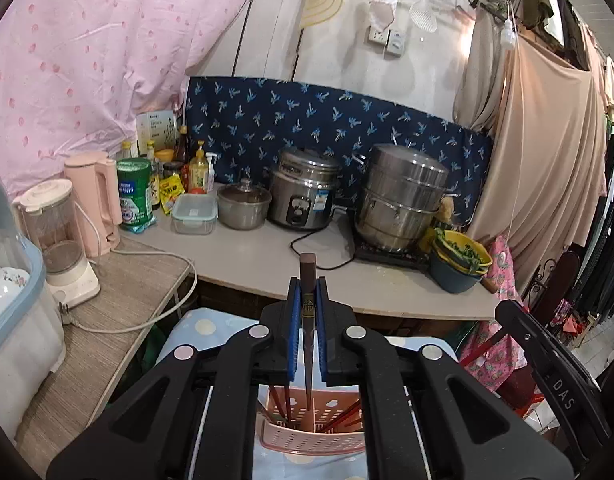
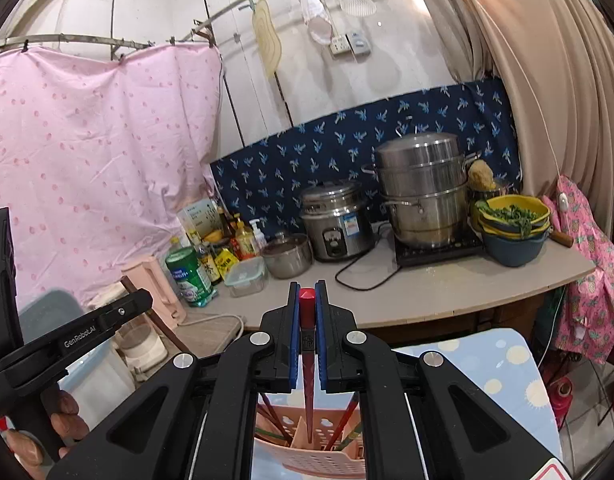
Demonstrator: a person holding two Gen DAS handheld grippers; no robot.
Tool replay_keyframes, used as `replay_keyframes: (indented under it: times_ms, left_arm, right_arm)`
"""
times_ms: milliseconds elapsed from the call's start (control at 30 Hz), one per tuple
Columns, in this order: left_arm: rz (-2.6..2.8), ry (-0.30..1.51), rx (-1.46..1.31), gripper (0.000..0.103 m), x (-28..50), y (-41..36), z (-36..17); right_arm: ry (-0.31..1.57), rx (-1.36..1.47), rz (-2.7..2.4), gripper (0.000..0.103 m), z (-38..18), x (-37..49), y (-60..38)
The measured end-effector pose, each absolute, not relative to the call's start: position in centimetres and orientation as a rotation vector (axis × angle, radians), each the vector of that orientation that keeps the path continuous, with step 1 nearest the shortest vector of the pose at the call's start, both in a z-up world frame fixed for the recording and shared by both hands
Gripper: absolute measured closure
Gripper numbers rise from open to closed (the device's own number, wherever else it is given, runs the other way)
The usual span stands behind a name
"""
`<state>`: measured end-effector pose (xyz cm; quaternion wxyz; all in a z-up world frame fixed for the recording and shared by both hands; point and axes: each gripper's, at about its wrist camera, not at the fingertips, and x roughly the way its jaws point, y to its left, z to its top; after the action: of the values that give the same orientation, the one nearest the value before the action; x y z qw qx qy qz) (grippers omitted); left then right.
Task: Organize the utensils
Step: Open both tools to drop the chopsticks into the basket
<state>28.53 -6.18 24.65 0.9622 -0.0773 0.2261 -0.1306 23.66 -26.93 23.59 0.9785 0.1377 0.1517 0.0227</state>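
My left gripper (image 1: 307, 286) is shut on a dark brown chopstick (image 1: 307, 280) held upright, its tip pointing down into a pink perforated utensil basket (image 1: 311, 436). My right gripper (image 2: 307, 290) is shut on a red chopstick (image 2: 307, 308), also upright, its tip over the same pink basket (image 2: 315, 456). Several red and brown chopsticks (image 2: 345, 420) lean inside the basket. The basket stands on a light blue dotted cloth (image 2: 503, 364). The left gripper's body shows at the right wrist view's left edge (image 2: 87, 332).
A counter (image 1: 267, 256) behind holds a rice cooker (image 1: 303, 192), steamer pot (image 1: 403, 196), small lidded pot (image 1: 243, 206), bottles (image 1: 135, 196), a pink kettle (image 1: 93, 200) and stacked bowls of greens (image 1: 461, 258). A blender (image 1: 63, 240) and covered dish rack (image 1: 11, 304) stand at left.
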Motion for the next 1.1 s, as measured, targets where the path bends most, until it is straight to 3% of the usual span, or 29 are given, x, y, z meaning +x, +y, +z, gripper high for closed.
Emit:
replay_keyframes:
  times_ms: [433,533,667,1100]
  left_arm:
    - [-0.256,0.569,-0.137,0.095,30.9,-7.0,19.4]
    - [-0.241,0.572,-0.105,0.095,30.8,-7.4,18.9]
    - [-0.227,0.582,-0.098,0.081,30.7,-7.4,18.5]
    - [-0.212,0.567,-0.051,0.080,27.6,-7.4,18.9]
  right_arm:
    - [0.459,0.265,0.019,0.095,17.1,27.5,-27.0]
    - [0.470,0.263,0.011,0.089,16.5,27.5,-27.0]
    - [0.465,0.263,0.010,0.073,16.4,27.0,-27.0]
    - [0.463,0.195,-0.012,0.071,16.7,23.0,-25.8]
